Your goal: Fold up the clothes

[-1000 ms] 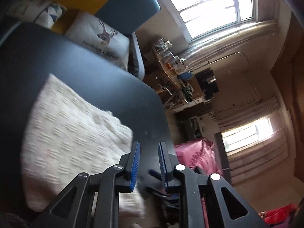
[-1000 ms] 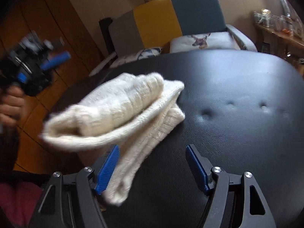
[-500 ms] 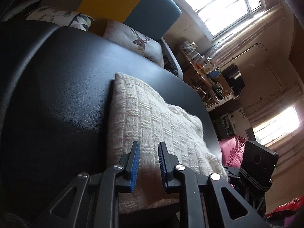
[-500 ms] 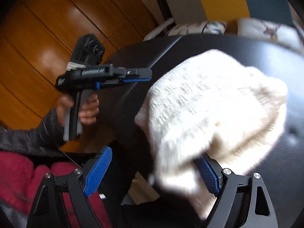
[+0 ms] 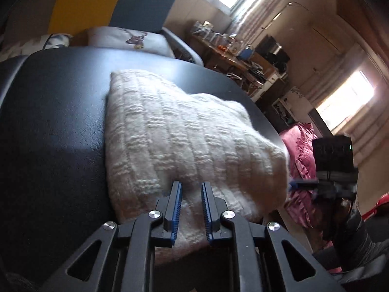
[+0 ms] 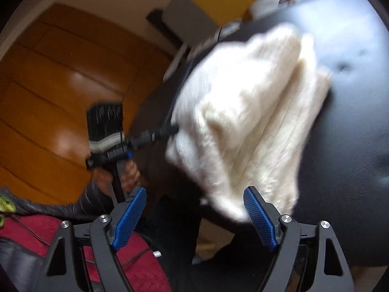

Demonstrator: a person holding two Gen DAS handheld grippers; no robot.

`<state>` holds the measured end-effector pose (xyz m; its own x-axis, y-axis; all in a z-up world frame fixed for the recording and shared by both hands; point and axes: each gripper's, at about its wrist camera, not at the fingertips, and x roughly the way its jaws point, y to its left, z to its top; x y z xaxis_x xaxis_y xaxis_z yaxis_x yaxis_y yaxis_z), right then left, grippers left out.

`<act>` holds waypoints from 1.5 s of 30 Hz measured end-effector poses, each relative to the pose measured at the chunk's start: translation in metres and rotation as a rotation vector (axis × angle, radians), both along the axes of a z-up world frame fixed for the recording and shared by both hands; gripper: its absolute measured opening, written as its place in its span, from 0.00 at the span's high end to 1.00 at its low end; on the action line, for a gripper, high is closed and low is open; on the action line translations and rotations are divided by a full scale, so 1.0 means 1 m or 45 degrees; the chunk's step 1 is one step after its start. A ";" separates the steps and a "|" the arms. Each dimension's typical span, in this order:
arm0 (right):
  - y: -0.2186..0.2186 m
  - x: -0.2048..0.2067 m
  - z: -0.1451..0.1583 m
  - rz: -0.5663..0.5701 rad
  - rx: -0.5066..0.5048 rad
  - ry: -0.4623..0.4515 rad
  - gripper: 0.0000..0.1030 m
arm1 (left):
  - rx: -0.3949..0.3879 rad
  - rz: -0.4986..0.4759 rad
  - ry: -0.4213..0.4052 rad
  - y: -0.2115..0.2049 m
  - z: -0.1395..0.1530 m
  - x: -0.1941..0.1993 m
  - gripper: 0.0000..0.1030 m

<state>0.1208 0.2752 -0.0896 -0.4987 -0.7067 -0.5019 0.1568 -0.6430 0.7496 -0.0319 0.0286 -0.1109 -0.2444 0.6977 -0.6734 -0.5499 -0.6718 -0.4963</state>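
Your left gripper [image 5: 190, 189] has its jaws narrow, nothing between them, hovering at the near edge of the folded cream sweater [image 5: 184, 131] on the black table [image 5: 53, 121]. Your right gripper [image 6: 194, 209] jaws gape wide, empty, beside it.

The left gripper [image 5: 190, 194] has its blue-padded fingers [image 5: 175, 204] drawn close together, a narrow gap between them. The right gripper [image 6: 194, 215] has its fingers [image 6: 259, 221] spread wide apart. A bare hand [image 6: 126, 175] grips the left gripper's handle
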 end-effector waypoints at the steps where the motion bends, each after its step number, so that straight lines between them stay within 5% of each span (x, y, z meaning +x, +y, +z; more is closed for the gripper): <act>1: 0.008 -0.001 0.006 -0.069 -0.005 0.029 0.18 | -0.007 -0.011 0.011 0.001 -0.001 0.002 0.85; 6: 0.036 -0.032 0.007 -0.385 0.008 0.048 0.16 | -0.039 -0.066 0.063 0.004 -0.005 0.011 0.85; 10: 0.038 -0.063 -0.007 -0.410 0.039 -0.011 0.19 | -0.065 -0.110 0.105 0.006 -0.008 0.018 0.85; 12: 0.037 -0.077 -0.015 -0.406 0.078 -0.045 0.40 | -0.078 -0.132 0.126 0.007 -0.009 0.022 0.85; 13: 0.034 -0.082 -0.019 -0.395 0.103 -0.064 0.68 | -0.085 -0.143 0.137 0.008 -0.010 0.024 0.85; 14: 0.029 -0.086 -0.021 -0.378 0.129 -0.078 0.80 | -0.099 -0.155 0.150 0.009 -0.011 0.026 0.85; 16: 0.020 -0.090 -0.007 -0.366 0.222 -0.024 0.86 | -0.145 -0.194 0.173 0.013 -0.016 0.031 0.85; 19: 0.020 -0.079 0.018 -0.400 0.374 0.115 0.87 | -0.179 -0.252 0.188 0.016 -0.021 0.039 0.85; 22: 0.028 -0.084 -0.013 -0.400 0.551 -0.020 0.87 | -0.191 -0.292 0.181 0.019 -0.026 0.044 0.85; 28: 0.051 -0.074 -0.047 -0.416 0.469 -0.043 0.88 | -0.221 -0.359 0.160 0.024 -0.013 0.044 0.85; 33: 0.063 -0.066 -0.023 -0.413 0.447 0.023 0.73 | -0.026 -0.354 0.139 0.024 0.015 0.045 0.84; 35: 0.060 -0.063 -0.006 -0.401 0.482 0.087 0.73 | -0.034 -0.366 0.169 0.030 0.018 0.048 0.84; 41: 0.010 -0.050 0.038 -0.192 0.560 0.233 0.73 | -0.116 -0.390 0.174 0.051 0.002 0.059 0.84; 45: -0.028 -0.035 0.015 0.027 0.748 0.104 0.76 | -0.186 -0.374 0.171 0.058 -0.021 0.069 0.84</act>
